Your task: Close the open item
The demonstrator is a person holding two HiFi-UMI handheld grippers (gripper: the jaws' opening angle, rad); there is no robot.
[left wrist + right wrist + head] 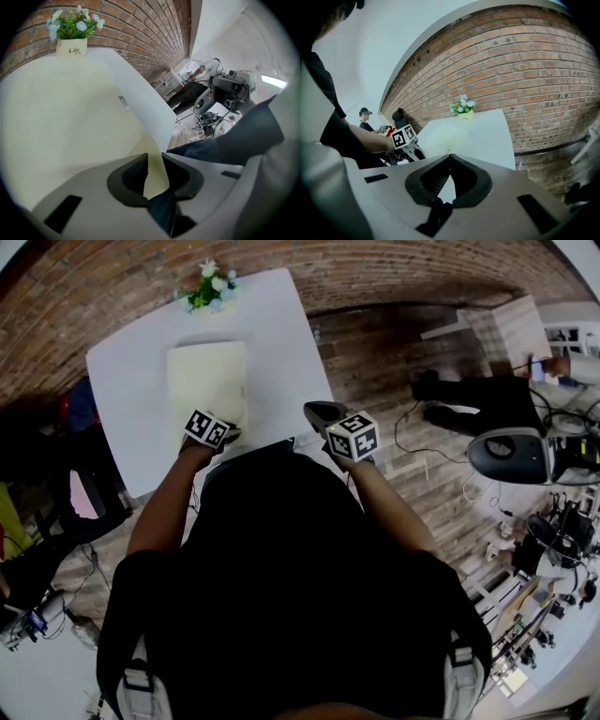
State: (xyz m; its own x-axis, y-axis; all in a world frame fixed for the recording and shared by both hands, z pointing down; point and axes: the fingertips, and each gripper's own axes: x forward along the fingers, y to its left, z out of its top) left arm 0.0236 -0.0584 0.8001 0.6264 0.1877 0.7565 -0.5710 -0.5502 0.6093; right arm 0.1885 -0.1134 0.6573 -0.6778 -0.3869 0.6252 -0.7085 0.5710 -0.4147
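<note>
A cream book [206, 381] lies flat with its cover down on the white table [281, 343]. My left gripper [220, 423] is at the book's near edge. In the left gripper view its jaws [154, 157] stand a little apart, with the near corner of the book [70, 117] showing in the gap; I see no pad pressing on it. My right gripper [319, 412] hovers off the table's near right corner. In its own view it [450, 157] is shut with nothing in it, and the book [443, 138] lies ahead on the left.
A small pot of flowers [211, 287] stands at the table's far edge, against the brick wall [525, 61]. A person in black [487, 395] and camera gear [511, 456] are off to the right. Dark chairs [94, 484] stand left of the table.
</note>
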